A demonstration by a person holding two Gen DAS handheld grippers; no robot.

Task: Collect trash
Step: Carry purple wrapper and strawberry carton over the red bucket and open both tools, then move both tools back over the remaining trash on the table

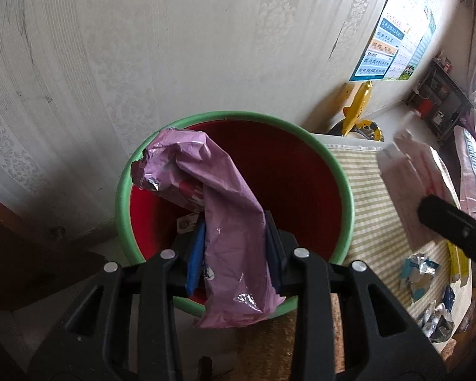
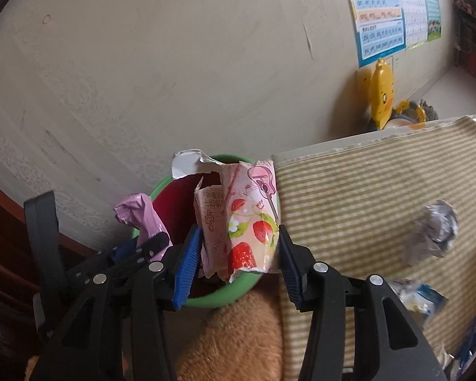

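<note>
In the left wrist view, a crumpled purple foil wrapper (image 1: 225,197) is clamped by my left gripper (image 1: 234,222) and hangs over the mouth of a red bin with a green rim (image 1: 342,184). A small scrap lies at the bottom of the bin. In the right wrist view my right gripper (image 2: 239,231) is shut on a torn pink strawberry carton (image 2: 244,222), held just above the same bin's rim (image 2: 219,298). To its left are the left gripper (image 2: 142,244) and the purple wrapper (image 2: 142,216).
A green-striped mat (image 2: 365,197) covers the surface to the right of the bin. Crumpled foil (image 2: 431,231) and a blue-white wrapper (image 1: 419,273) lie on it. A yellow duck toy (image 2: 380,95) stands by the wall under a poster (image 2: 380,16). Dark wooden furniture (image 1: 31,254) is at the left.
</note>
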